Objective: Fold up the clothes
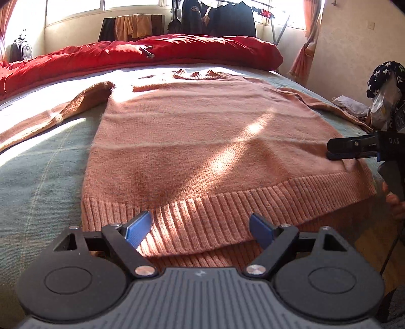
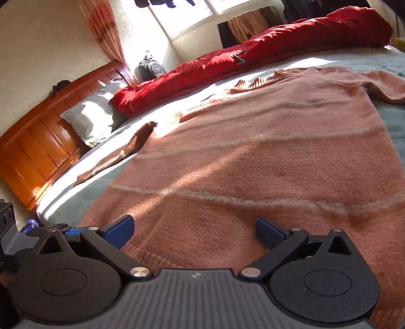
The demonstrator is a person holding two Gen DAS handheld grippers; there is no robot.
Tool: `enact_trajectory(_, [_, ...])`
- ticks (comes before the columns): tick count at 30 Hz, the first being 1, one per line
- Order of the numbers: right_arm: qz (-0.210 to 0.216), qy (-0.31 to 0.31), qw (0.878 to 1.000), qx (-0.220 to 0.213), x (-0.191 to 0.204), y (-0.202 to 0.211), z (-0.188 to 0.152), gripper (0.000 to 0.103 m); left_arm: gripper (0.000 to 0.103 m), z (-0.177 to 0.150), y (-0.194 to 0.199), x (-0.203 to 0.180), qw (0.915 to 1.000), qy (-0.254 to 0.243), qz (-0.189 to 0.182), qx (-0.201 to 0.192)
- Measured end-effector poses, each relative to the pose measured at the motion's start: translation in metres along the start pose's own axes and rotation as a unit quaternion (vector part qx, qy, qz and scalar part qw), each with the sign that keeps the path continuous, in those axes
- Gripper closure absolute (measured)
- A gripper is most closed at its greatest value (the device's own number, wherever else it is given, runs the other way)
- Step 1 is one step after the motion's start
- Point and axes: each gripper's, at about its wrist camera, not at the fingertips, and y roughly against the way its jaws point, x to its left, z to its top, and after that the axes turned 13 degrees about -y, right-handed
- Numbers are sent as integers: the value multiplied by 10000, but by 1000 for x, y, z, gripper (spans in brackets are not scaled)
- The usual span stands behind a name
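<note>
A salmon-pink knit sweater [image 1: 202, 131] lies flat on the bed, collar at the far side and ribbed hem [image 1: 227, 202] nearest me. Both sleeves spread outward, one [image 1: 63, 108] to the left, the other [image 1: 329, 103] to the right. My left gripper [image 1: 200, 222] hovers open just over the hem, nothing between its blue pads. My right gripper [image 2: 195, 225] stands open above the sweater's lower right part [image 2: 253, 164]. In the left wrist view it shows side-on [image 1: 336, 150] at the sweater's right edge, close above the knit.
The sweater rests on a pale green-grey sheet [image 1: 38, 177]. A red duvet [image 1: 126, 55] is heaped along the far side. A pillow [image 2: 93, 114] leans on the wooden headboard [image 2: 38, 141]. Hanging clothes [image 1: 217, 17] and a backpack [image 1: 21, 49] stand by the window; bags [image 1: 384, 101] sit at the right.
</note>
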Motion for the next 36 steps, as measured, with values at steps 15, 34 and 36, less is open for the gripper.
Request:
enact_trajectory(15, [-1950,577,9783,-406,-10,14,-25,0,17,61,-62,-36,9978,-363,-481,-261])
enact_trajectory(34, [-1932,1040,9722,-817,-10,13,-41,0,15,57,-40,-17,9973,-99,-231,-688])
enact_trajectory(36, [-1938,1054,9716,-859,-10,14,-43,0,15,53,-57,-18,9989,34,-276,-373])
